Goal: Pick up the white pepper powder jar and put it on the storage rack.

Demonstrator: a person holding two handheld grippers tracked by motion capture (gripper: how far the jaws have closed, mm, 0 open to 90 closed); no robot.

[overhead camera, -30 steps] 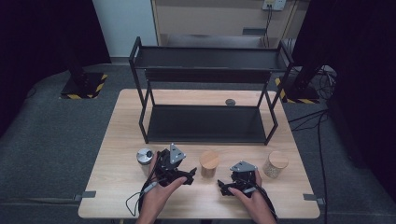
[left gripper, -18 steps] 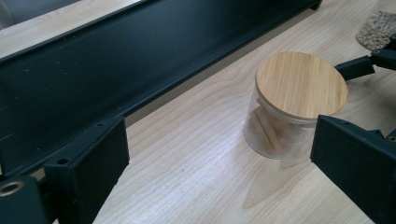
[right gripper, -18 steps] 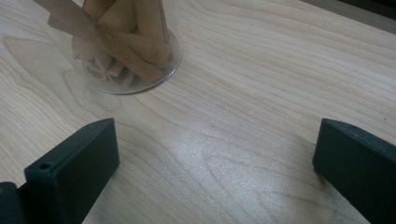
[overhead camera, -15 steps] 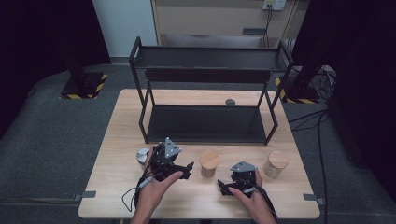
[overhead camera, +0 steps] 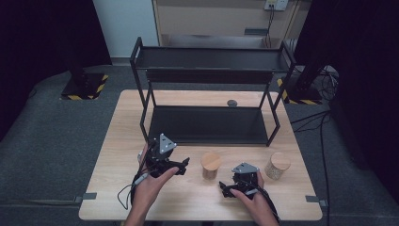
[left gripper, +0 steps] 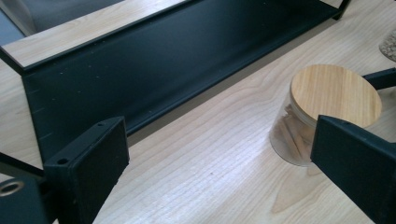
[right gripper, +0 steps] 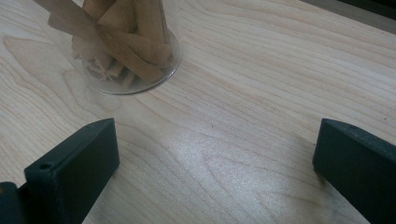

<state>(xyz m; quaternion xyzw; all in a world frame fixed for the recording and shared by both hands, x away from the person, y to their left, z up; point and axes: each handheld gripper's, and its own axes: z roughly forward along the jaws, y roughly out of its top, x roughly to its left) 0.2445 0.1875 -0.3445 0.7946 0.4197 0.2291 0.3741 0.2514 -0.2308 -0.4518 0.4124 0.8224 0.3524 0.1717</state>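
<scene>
A glass jar with a wooden lid (overhead camera: 210, 165) stands at the table's front middle; it holds brown sticks (right gripper: 126, 42). My left gripper (overhead camera: 181, 166) is just left of it, jaws open and pointing at it. In the left gripper view the jar (left gripper: 335, 97) stands ahead to the right, partly behind the right jaw, and my left gripper (left gripper: 222, 140) holds nothing. My right gripper (overhead camera: 224, 189) rests low at the jar's front right, open. In the right gripper view my right gripper (right gripper: 215, 140) has bare wood between its jaws, and the jar lies beyond the left jaw.
A black two-tier rack (overhead camera: 207, 123) fills the table's far half, its lower shelf (left gripper: 154, 65) close ahead of my left gripper. A second wooden-lidded jar (overhead camera: 276, 165) stands at the front right. A small dark disc (overhead camera: 232, 102) lies behind the rack.
My left gripper has moved a little left and away from the person, toward the rack, and now covers the metal-lidded jar seen earlier. The right gripper has stayed put.
</scene>
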